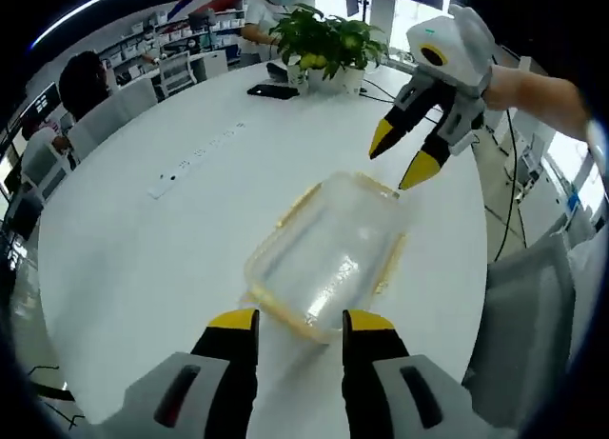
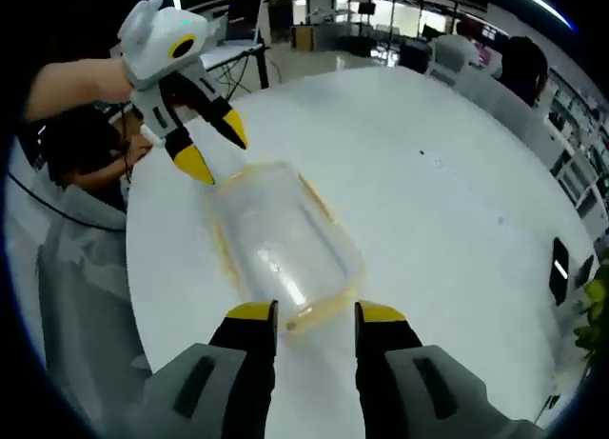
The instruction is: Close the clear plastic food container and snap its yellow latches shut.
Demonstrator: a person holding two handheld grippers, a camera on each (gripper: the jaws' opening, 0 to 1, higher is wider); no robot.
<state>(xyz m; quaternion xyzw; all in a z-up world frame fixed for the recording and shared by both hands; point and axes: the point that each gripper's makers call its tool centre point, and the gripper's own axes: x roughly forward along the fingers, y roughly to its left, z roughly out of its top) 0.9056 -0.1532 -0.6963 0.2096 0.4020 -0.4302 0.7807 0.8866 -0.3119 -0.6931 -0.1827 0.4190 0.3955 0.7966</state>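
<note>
Fingers (image 1: 235, 319) parted, container (image 1: 328, 253) latches indistinct.

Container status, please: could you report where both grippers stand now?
Left gripper and right gripper open, one at each end. Container on table, lid on, ungripped. Nothing in the way.

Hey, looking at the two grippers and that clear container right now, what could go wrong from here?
1. The clear container lies loose on the smooth white table; a one-sided push on a latch may slide it instead of snapping.
2. Both the left gripper and right gripper are open and hold nothing, so the lid may shift or seat crooked.
</note>
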